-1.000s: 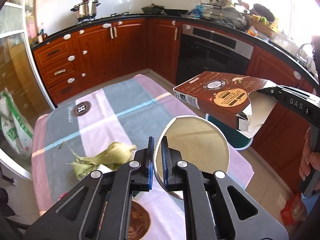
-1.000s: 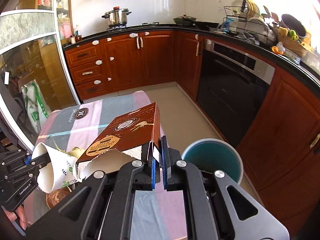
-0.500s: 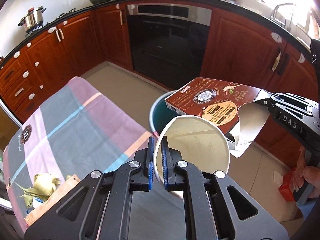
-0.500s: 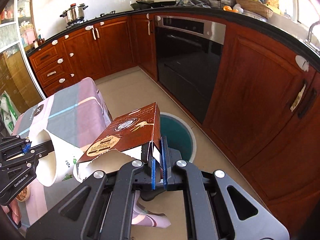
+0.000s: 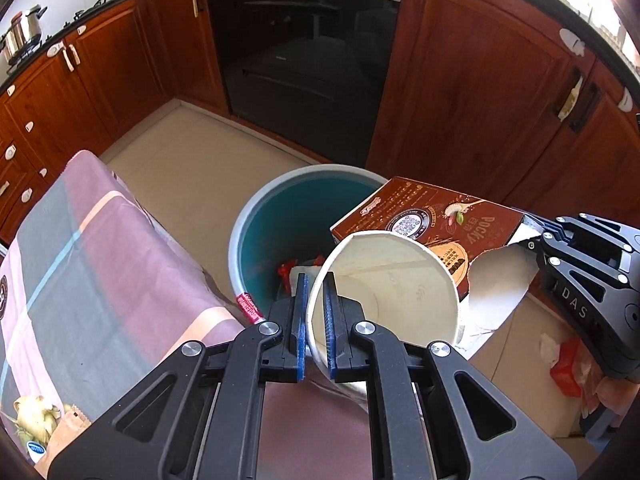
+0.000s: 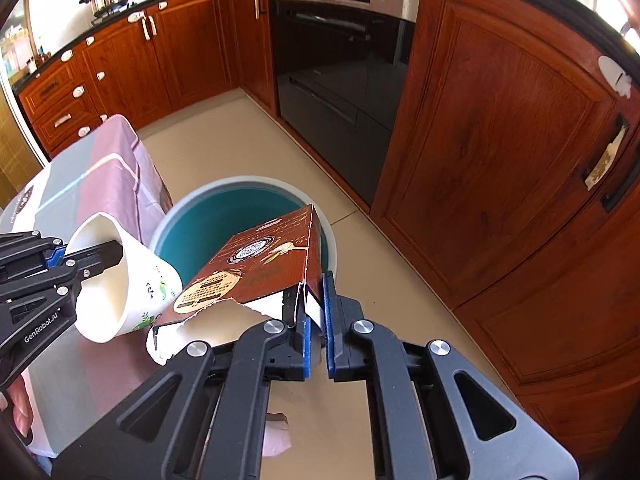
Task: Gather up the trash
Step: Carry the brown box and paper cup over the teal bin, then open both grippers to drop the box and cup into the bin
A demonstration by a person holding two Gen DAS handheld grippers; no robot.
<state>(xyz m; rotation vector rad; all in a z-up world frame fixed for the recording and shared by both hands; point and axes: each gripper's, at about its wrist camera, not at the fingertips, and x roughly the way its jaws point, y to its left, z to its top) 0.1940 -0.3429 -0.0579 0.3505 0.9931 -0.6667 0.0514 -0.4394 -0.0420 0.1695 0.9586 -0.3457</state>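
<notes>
My left gripper (image 5: 315, 280) is shut on the rim of a white paper cup (image 5: 394, 280) and holds it above the near edge of the teal trash bin (image 5: 280, 208). The cup also shows in the right wrist view (image 6: 132, 280). My right gripper (image 6: 316, 300) is shut on the torn end of a brown Pocky box (image 6: 256, 268) and holds it over the bin (image 6: 224, 216). In the left wrist view the box (image 5: 432, 220) is just right of the cup. Some trash (image 5: 292, 272) lies in the bin's bottom.
A table with a pink and grey cloth (image 5: 92, 256) stands left of the bin, with green husks (image 5: 32, 416) on it. An oven (image 5: 304, 52) and wooden cabinets (image 6: 500, 140) stand behind. Red and white scraps (image 5: 560, 360) lie on the floor at right.
Both grippers have swung away from the table to above the bin, carrying the cup and the box. The bin is now right below them.
</notes>
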